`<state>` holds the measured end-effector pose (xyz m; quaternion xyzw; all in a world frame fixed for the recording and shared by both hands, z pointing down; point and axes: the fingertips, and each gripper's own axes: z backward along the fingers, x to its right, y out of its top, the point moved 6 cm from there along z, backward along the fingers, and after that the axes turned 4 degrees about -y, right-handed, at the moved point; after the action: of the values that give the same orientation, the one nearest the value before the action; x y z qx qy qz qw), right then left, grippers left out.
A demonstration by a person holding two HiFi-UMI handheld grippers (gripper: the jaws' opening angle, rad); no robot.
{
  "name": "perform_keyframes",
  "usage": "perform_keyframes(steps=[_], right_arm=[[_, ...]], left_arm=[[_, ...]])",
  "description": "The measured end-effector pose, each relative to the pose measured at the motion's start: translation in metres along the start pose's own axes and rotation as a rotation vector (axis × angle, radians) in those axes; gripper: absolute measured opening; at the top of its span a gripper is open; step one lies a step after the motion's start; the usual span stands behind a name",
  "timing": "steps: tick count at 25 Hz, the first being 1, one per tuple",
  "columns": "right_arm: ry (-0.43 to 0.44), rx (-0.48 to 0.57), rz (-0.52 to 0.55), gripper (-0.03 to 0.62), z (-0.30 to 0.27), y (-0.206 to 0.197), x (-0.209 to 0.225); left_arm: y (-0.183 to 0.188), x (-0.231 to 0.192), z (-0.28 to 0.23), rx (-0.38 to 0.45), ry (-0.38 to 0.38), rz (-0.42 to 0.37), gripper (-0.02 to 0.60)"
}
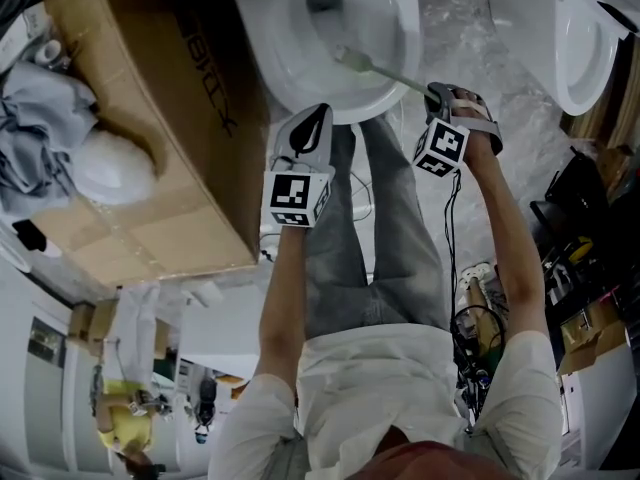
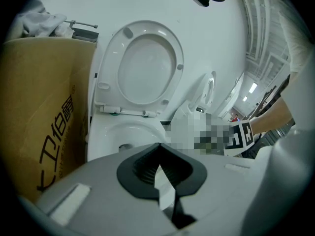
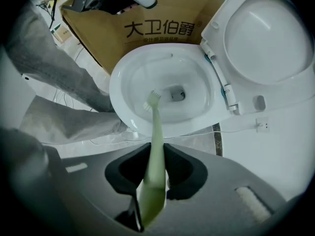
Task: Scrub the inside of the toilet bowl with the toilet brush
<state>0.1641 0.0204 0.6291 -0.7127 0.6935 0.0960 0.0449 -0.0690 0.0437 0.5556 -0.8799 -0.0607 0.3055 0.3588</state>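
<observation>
The white toilet bowl (image 1: 290, 78) stands open at the top of the head view, its seat and lid (image 3: 266, 38) raised. My right gripper (image 1: 432, 94) is shut on the pale green toilet brush (image 1: 385, 69), just off the bowl's right rim. In the right gripper view the handle (image 3: 155, 151) runs out between the jaws of the right gripper (image 3: 156, 144), and the brush head (image 3: 152, 98) rests on the bowl's inner wall beside the drain hole (image 3: 176, 93). My left gripper (image 1: 318, 118) hovers at the bowl's front rim, shut and holding nothing. In its own view, the left gripper (image 2: 160, 145) faces the bowl (image 2: 115, 129).
A large brown cardboard box (image 1: 150, 118) stands close against the toilet's left side, with grey cloth (image 1: 40, 118) on it. A second white toilet (image 1: 590, 48) is at the far right. The person's grey-trousered legs (image 1: 370, 228) stand before the bowl. Cables (image 1: 470, 328) lie on the floor.
</observation>
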Motion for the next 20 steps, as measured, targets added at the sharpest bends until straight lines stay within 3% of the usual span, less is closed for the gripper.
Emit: perform_keyframes(steps=[13,20], right_arm=[[-0.064,-0.010,0.176,0.084,-0.011,-0.023,0.055],[-0.102,0.002,0.218,0.084,-0.019,-0.023,0.093]], left_arm=[[0.012,0.009,-0.006,0.040,0.083,0.045,0.018],[0.020,0.013,-0.016,0.059,0.120,0.066,0.018]])
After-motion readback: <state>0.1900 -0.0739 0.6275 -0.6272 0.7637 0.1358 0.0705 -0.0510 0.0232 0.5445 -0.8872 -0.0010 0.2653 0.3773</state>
